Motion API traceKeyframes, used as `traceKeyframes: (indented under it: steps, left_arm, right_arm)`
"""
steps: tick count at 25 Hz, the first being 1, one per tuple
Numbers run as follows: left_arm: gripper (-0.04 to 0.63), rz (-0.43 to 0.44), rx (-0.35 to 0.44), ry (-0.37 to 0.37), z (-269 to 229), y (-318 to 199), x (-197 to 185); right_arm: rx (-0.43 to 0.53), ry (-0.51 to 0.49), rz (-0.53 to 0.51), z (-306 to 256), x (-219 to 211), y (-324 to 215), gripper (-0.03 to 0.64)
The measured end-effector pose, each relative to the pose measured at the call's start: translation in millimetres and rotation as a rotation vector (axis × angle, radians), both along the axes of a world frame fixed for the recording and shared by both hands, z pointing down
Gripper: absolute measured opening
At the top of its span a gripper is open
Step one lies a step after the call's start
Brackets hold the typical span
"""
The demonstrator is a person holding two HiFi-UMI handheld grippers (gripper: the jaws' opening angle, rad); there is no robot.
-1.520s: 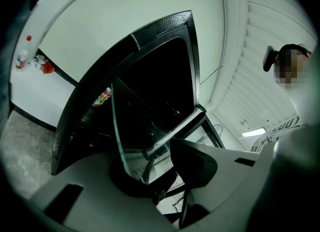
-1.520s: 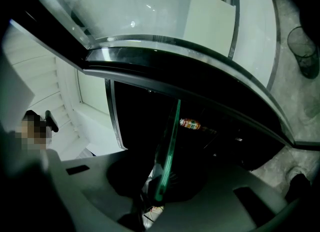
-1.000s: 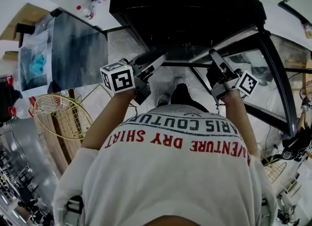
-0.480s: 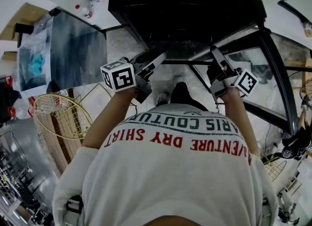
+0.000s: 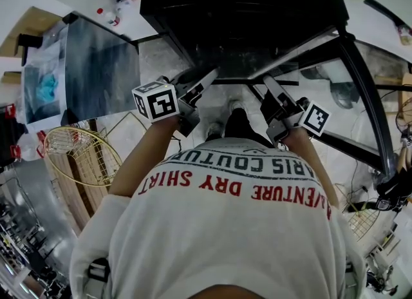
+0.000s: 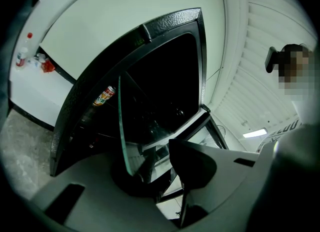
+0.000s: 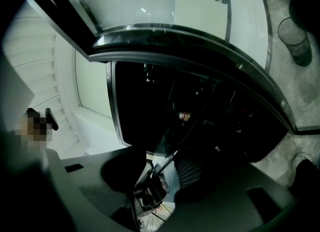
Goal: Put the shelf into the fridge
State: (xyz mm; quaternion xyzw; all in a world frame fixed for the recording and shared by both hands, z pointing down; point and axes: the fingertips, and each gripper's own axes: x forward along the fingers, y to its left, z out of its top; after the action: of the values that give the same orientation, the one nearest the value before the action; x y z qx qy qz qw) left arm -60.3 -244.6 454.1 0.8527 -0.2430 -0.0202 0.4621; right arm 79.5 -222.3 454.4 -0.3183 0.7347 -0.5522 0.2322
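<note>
Right gripper (image 5: 269, 91) has slid left and a bit toward the person since the earlier frames, its marker cube now nearer the shirt; its jaws have just been opening and now stand wide apart, pressing on nothing. In the right gripper view only a thin dark edge, seemingly the pane's, runs up from between the jaws into the dark fridge; hard to make out. Left gripper (image 5: 203, 81) hasn't moved; its jaws have just closed a little further and are clamped on the glass shelf (image 6: 120, 126), whose greenish edge rises upright from between the jaws in the left gripper view. Shelf is at the mouth of the open black fridge (image 5: 244, 8), pane reaching inward toward the dark interior; whether it sits on any support inside can't be told. Fridge door (image 5: 368, 98), black frame with glass, is swung open at the person's right. A can (image 6: 104, 96) shows inside the fridge, left of the shelf edge. Yellow wire rack (image 5: 84, 153) lies on the floor at the person's left, well apart from both grippers.
</note>
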Motion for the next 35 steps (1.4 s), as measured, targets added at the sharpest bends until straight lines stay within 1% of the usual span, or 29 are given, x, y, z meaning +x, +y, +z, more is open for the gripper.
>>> traceKeyframes:
  steps: [2,4,8,10,12,16,19,25,27,30,35]
  left_arm:
    - [0.107,0.002,0.000,0.000,0.1,-0.8,0.5]
    - [0.107,0.002,-0.002,0.001,0.3,-1.6,0.6]
    - [0.107,0.002,-0.005,-0.002,0.7,-1.7,-0.7]
    - [0.107,0.004,-0.001,-0.006,0.2,-3.6,-0.6]
    - [0.107,0.004,-0.006,-0.006,0.8,-2.9,0.1]
    - [0.109,0.004,-0.021,0.004,3.7,-1.3,0.2]
    - [0.112,0.009,-0.026,0.009,3.6,-4.1,-0.5]
    - [0.120,0.014,0.001,0.000,4.6,-5.9,-1.0]
    - [0.123,0.030,0.012,-0.012,5.0,-5.2,0.4]
    - [0.152,0.065,0.039,-0.045,6.2,-2.2,2.5]
    - [0.163,0.078,0.068,-0.056,4.4,-1.1,1.6]
  right_arm:
    - [-0.002,-0.007,-0.040,2.1,-15.5,4.2,0.161]
    - [-0.003,-0.007,-0.070,3.9,-28.7,6.5,0.146]
    - [-0.019,0.006,-0.091,9.7,-43.6,8.9,0.115]
    - [-0.014,0.010,-0.084,9.1,-45.3,8.0,0.110]
    - [-0.012,0.018,-0.072,9.5,-44.1,8.9,0.083]
    - [-0.009,0.019,-0.045,11.0,-42.5,9.5,0.057]
    - [0.003,0.020,-0.027,9.4,-42.3,7.7,0.052]
    - [0.007,0.019,-0.002,12.2,-43.1,6.7,0.049]
    - [0.008,0.019,0.006,13.1,-42.6,6.9,0.049]
    - [0.014,0.015,0.015,12.0,-41.8,6.7,0.049]
    - [0.023,0.011,0.018,10.2,-42.2,6.0,0.049]
